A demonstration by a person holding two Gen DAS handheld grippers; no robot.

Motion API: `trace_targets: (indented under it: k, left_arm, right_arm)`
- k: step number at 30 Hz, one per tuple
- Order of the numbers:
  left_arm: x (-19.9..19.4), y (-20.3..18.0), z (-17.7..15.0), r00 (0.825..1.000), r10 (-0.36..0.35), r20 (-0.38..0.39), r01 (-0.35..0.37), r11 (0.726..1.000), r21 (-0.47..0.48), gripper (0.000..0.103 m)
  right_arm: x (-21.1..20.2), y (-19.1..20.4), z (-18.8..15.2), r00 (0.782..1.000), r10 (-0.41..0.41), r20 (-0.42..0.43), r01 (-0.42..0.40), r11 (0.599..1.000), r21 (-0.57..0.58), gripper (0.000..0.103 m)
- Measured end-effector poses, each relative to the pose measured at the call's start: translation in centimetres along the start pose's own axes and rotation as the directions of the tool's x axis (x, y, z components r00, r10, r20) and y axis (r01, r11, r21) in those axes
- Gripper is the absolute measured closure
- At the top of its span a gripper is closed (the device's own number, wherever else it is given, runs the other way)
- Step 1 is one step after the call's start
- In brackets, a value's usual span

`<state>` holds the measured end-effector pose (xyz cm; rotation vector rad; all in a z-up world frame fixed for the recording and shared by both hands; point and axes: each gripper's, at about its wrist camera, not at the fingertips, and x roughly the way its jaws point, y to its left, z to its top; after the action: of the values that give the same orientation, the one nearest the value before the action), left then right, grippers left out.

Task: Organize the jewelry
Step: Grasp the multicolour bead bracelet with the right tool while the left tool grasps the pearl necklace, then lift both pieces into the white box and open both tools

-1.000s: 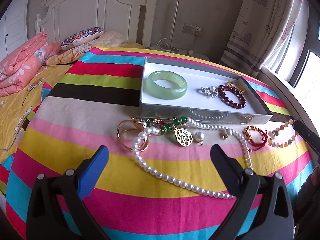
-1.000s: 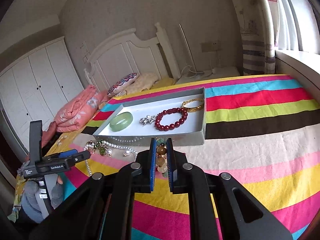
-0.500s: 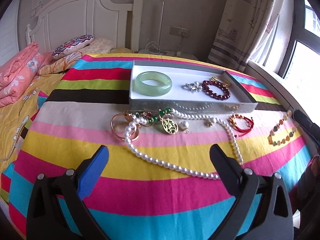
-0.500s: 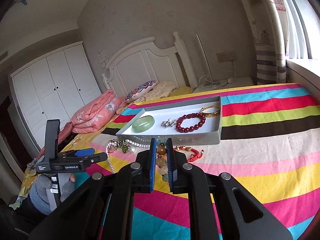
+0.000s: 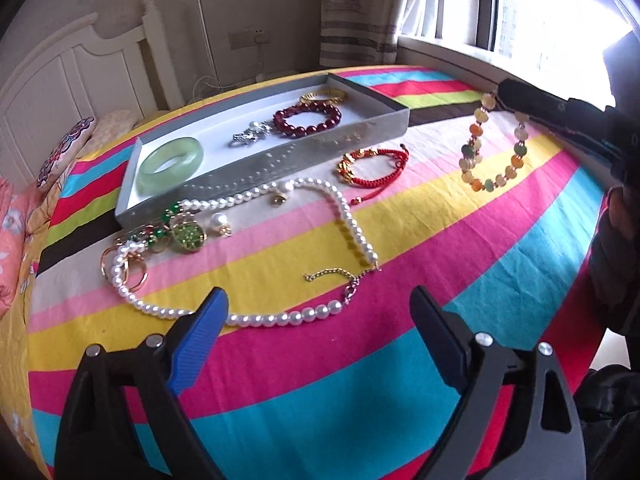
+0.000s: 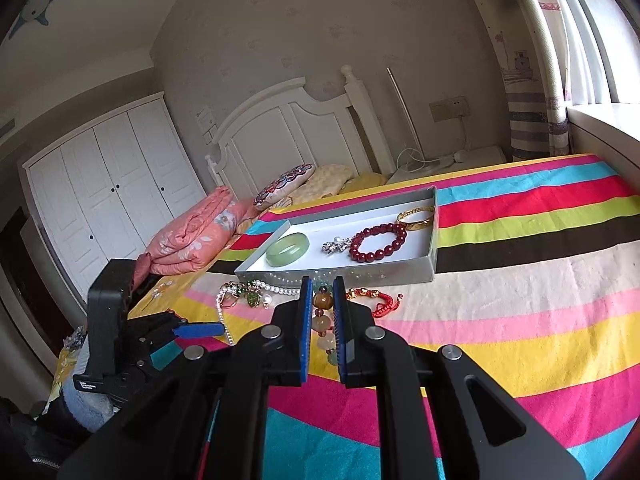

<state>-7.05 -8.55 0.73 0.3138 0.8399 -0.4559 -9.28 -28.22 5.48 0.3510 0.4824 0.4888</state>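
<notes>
- The left gripper (image 5: 320, 334) waits with its jaws spread wide and nothing between them, low over the striped bedspread (image 5: 280, 380), just short of the pearl necklace (image 5: 256, 318).
- The right gripper (image 6: 322, 322) is clamped on the multicolored bead bracelet (image 5: 494, 148), which dangles clear of the cloth as a loose loop of smooth, rounded, translucent stones.
- To do this well, I'd carry it level over the tray's near wall and lower it until the beads pool before letting go; released high, they could bounce out.
- Further off, the shallow grey tray (image 6: 430, 240) holds a glossy jade bangle (image 6: 287, 249), a dark red bead bracelet (image 6: 378, 242) and a gold bangle (image 6: 416, 215).
</notes>
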Motion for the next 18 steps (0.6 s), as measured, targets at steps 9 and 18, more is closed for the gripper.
trace_targets:
  k: [9, 18]
  left_arm:
    - [1.6, -1.0, 1.2, 0.997, -0.074, -0.020, 0.074, 0.997, -0.009, 0.050]
    - [-0.4, -1.0, 0.7, 0.996, -0.065, 0.067, 0.067, 0.998, -0.020, 0.100]
  right_arm:
    - [-0.1, -1.1, 0.0, 1.000, 0.015, 0.002, -0.015, 0.998, 0.056, 0.092]
    - [-0.1, -1.1, 0.0, 1.000, 0.010, 0.001, -0.010, 0.998, 0.054, 0.092]
